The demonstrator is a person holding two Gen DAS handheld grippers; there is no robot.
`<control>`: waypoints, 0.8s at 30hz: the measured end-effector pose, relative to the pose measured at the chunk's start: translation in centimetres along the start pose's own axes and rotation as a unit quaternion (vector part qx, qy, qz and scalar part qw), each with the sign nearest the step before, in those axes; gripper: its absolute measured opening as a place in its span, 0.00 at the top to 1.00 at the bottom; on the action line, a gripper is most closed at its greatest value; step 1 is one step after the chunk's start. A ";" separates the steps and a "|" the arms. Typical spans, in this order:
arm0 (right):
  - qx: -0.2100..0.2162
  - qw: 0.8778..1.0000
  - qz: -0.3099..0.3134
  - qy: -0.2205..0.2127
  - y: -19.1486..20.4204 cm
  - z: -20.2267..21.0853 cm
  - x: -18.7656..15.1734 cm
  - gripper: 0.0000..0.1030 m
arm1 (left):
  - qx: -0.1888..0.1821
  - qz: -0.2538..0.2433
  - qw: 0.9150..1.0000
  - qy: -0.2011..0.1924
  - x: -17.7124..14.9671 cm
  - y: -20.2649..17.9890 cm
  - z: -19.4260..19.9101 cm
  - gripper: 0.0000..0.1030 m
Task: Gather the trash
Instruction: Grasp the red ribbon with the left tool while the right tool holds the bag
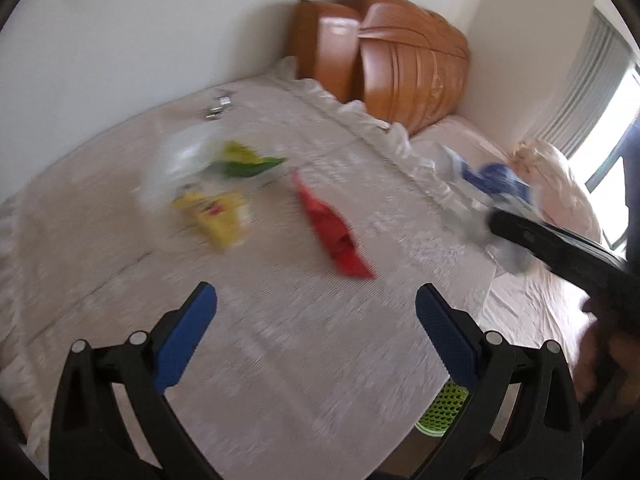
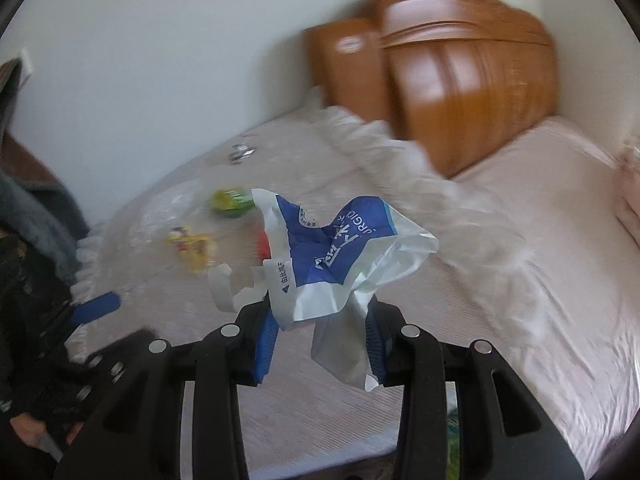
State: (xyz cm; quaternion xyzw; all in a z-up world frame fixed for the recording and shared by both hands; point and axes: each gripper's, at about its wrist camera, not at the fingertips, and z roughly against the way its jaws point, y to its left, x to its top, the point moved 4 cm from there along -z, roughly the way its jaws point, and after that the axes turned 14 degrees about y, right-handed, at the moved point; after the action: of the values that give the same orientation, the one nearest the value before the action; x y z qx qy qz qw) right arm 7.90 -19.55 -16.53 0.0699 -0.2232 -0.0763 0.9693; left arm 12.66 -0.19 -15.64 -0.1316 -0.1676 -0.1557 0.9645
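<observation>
Your right gripper (image 2: 320, 344) clenches the blue wrapper (image 2: 332, 248); your released left gripper (image 1: 316, 332) is nearer the red wrapper (image 1: 332, 228), lying ahead, long axis pointing away.

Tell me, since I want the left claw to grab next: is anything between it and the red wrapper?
Nothing visible: the left claw stands open over bare bedspread, the red wrapper just ahead.

1. I am working over a table (image 1: 280, 340) draped in a pale textured cloth with a frilled edge (image 1: 360, 116).
2. A bed (image 2: 540, 240) in pinkish sheets is lying just beside it.
3. A glossy orange-brown wooden headboard (image 1: 404, 64) is standing against plain white walls (image 1: 140, 40).
4. Daylight is pouring through a window (image 1: 612, 128) with a pale curtain (image 1: 588, 76).
</observation>
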 end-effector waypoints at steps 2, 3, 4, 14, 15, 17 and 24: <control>-0.008 1.000 -0.017 -0.003 -2.0 0.8 -0.9 0.63 | -0.001 -0.002 1.000 -0.006 1.4 -1.6 -1.5 0.07; -0.011 1.000 -0.023 -0.004 -2.7 1.1 -1.2 0.63 | 0.000 0.002 1.000 -0.007 2.1 -2.2 -2.3 0.07; -0.013 0.999 -0.030 -0.004 -3.5 1.4 -1.6 0.63 | -0.002 0.006 1.000 -0.008 2.9 -2.8 -3.3 0.07; -0.015 0.997 -0.074 -0.004 -9.1 2.7 -3.7 0.63 | 0.037 0.080 0.996 0.021 6.5 -2.7 -10.6 0.30; -0.014 0.997 -0.076 -0.005 -9.3 2.7 -3.8 0.63 | 0.041 0.084 0.995 0.024 6.5 -2.6 -10.9 0.32; -0.009 0.997 -0.078 -0.007 -9.6 2.8 -3.8 0.63 | 0.052 0.090 0.994 0.036 6.4 -2.3 -11.7 0.38; -0.002 0.997 -0.076 -0.010 -9.7 3.0 -4.2 0.63 | 0.081 0.099 0.990 0.052 5.9 -1.9 -12.5 0.63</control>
State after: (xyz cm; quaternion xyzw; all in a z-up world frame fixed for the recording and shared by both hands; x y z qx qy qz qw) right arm 1.70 -28.63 -17.34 0.0837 -0.2264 -0.1512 0.9586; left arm 20.86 -7.27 -24.45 -0.0608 -0.1152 -0.0518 0.9901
